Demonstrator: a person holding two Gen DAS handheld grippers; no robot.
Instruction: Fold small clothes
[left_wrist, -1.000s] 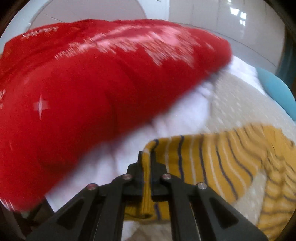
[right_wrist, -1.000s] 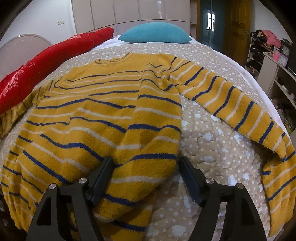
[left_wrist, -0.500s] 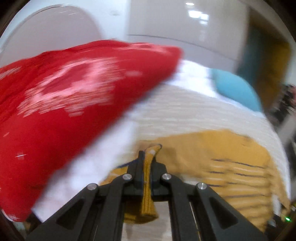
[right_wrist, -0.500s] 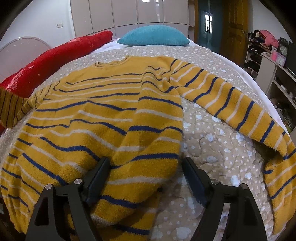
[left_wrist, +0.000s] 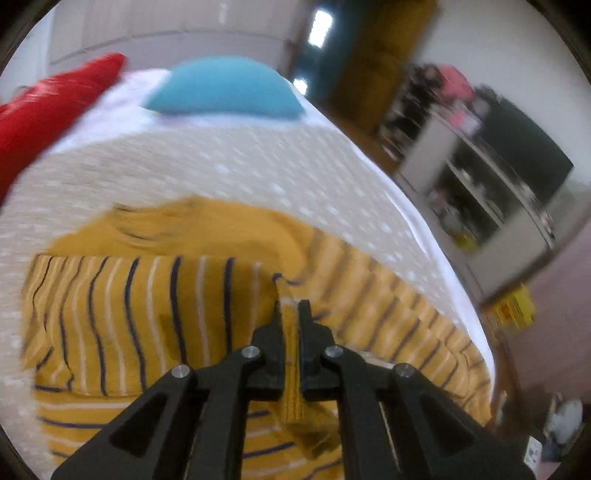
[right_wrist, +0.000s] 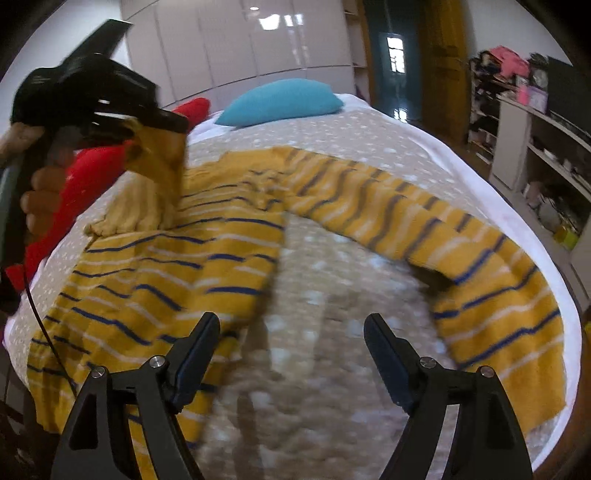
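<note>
Left wrist view: looks forward and steeply down along the left gripper (left_wrist: 290, 314), close above the striped sweater (left_wrist: 147, 314), facing the far end of the bed (left_wrist: 258, 162); blurred.
Left view, far field: teal pillow (left_wrist: 225, 88) at the top, red cushion (left_wrist: 48, 107) upper left, shelves (left_wrist: 491, 184) at the right.
Right wrist view: sits low by the near edge of the bed (right_wrist: 351, 136), angled down over the right gripper (right_wrist: 291, 332), facing the same far end.
Right view, left edge: left gripper (right_wrist: 162, 122) and the hand (right_wrist: 37, 184) that carries it, seen from the side.
Shared: striped sweater (right_wrist: 166, 280), teal pillow (right_wrist: 280, 99), red cushion (right_wrist: 85, 177), shelves (right_wrist: 535, 147).
</note>
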